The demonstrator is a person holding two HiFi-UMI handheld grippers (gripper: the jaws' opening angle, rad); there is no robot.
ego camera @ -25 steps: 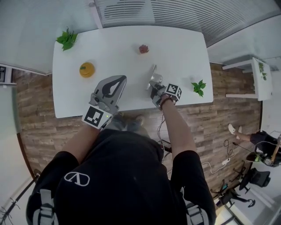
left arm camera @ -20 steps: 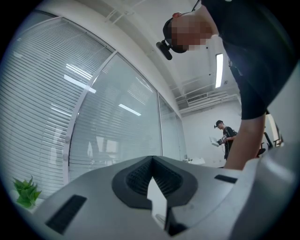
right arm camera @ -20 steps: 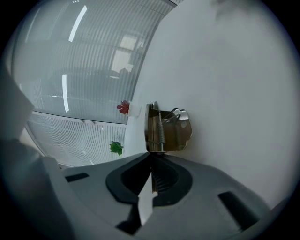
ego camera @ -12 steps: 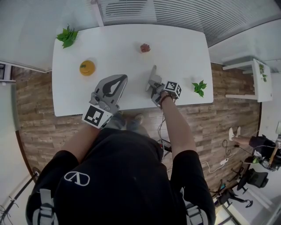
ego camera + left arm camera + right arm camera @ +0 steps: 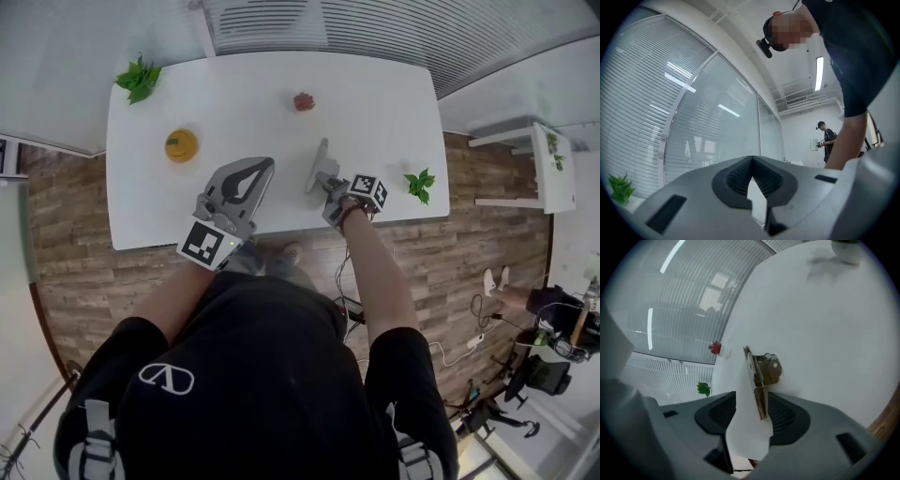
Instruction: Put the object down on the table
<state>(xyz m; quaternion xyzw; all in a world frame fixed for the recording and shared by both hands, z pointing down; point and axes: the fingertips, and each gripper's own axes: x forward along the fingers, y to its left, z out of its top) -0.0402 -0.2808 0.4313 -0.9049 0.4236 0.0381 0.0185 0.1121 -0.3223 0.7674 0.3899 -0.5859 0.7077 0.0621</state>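
Note:
A thin white clipboard (image 5: 749, 380) with a metal clip (image 5: 768, 370) stands on its edge on the white table (image 5: 244, 94), near the front edge. My right gripper (image 5: 325, 180) is around its near end. Its jaws are opening, and in the right gripper view the right gripper (image 5: 752, 398) has the board between its pads with a gap on each side. The clipboard (image 5: 316, 167) shows edge-on in the head view. My left gripper (image 5: 261, 165) hovers over the table's front edge to the left, shut and empty, its tips meeting in the left gripper view (image 5: 752, 160).
An orange round fruit (image 5: 181, 144) lies at the table's left and a small red thing (image 5: 303, 100) at the back middle. Green leafy sprigs sit at the back left corner (image 5: 138, 79) and front right corner (image 5: 418, 184). Wood floor lies below the front edge.
The right gripper's jaws have parted around the clipboard, which stays standing at the same spot. The left gripper has hardly moved.

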